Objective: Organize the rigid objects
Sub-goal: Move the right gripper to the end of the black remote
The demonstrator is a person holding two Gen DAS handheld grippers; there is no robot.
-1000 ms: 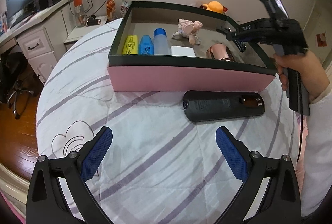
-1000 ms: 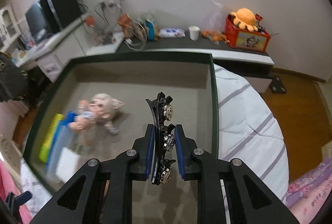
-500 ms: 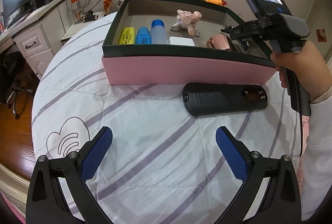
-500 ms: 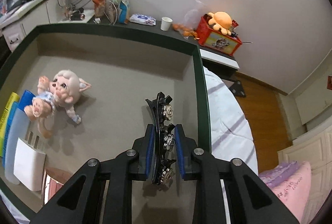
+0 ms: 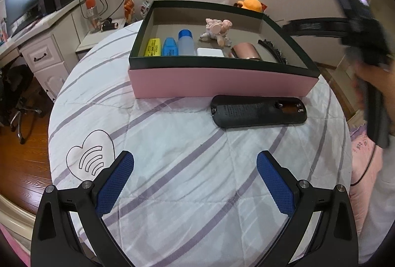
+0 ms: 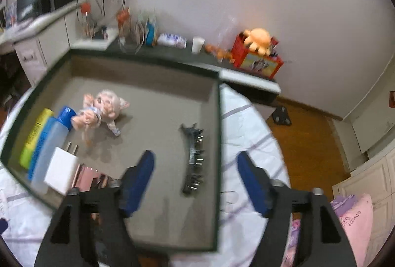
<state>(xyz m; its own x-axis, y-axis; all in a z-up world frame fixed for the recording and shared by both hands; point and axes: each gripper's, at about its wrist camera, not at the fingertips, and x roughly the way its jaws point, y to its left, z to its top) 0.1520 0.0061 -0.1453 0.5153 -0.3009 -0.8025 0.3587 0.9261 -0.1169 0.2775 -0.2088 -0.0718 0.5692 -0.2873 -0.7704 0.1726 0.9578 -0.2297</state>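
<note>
A black hair clip [image 6: 193, 160] [image 5: 271, 51] lies loose on the floor of the pink box [image 5: 222, 84] with dark green rim [image 6: 218, 143], near its right wall. Above it my right gripper [image 6: 196, 183] has its jaws opening, and the clip lies below them untouched. Also in the box are a yellow highlighter [image 5: 153, 47], a blue highlighter [image 5: 170, 46], a blue-capped bottle [image 5: 186, 42], a white charger [image 5: 209, 52], a rose-gold cylinder [image 5: 246, 51] and a small doll [image 5: 217, 28]. A black remote [image 5: 258, 111] lies face down in front of the box. My left gripper [image 5: 195, 180] hovers open above the striped cloth.
The round table carries a striped white cloth [image 5: 172, 143] with a heart print [image 5: 91, 158]. A desk with a monitor [image 5: 27, 2] stands left, an office chair [image 5: 17, 104] below it. A person's hand [image 5: 375, 79] holds the right gripper at the right edge. A low shelf holds a red box [image 6: 256, 59].
My right gripper let go of the hair clip, which now lies in the box, and the gripper rose and pulled back with its jaws spread. The left gripper stayed put.
</note>
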